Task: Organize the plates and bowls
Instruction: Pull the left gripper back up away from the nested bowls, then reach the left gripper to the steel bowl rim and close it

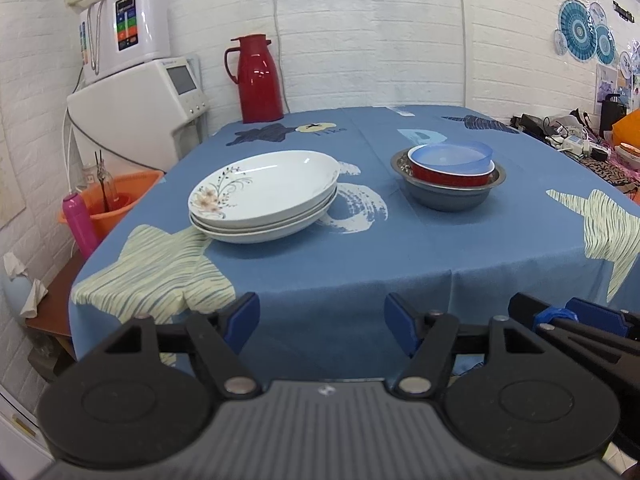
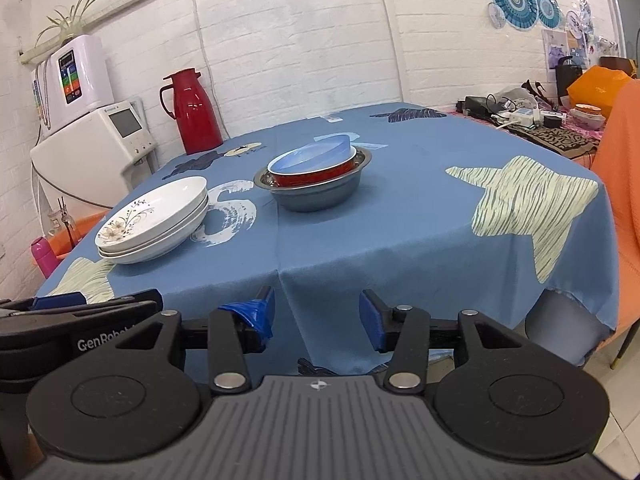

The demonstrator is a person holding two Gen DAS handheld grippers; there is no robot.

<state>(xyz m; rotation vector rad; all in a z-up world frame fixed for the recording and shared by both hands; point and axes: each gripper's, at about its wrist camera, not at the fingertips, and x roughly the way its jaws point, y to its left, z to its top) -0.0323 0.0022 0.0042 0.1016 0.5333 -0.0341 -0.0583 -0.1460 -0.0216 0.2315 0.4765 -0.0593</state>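
A blue-clothed counter (image 1: 360,248) carries a stack of white floral plates (image 1: 264,194) at the left and, well apart to the right, nested bowls (image 1: 448,178): blue in red in grey metal. A red flask (image 1: 256,78) stands at the far edge. The left claw (image 1: 320,316) and the right claw (image 2: 316,312) both hover spread and empty off the near edge. Only the right view shows an orange chair (image 2: 624,200) and "GenRob…", cut off, on the neighbouring claw body. Cloth lettering stays illegible.

red thermos (image 1: 255,80), orange basin (image 1: 120,200), white appliance (image 1: 136,120)
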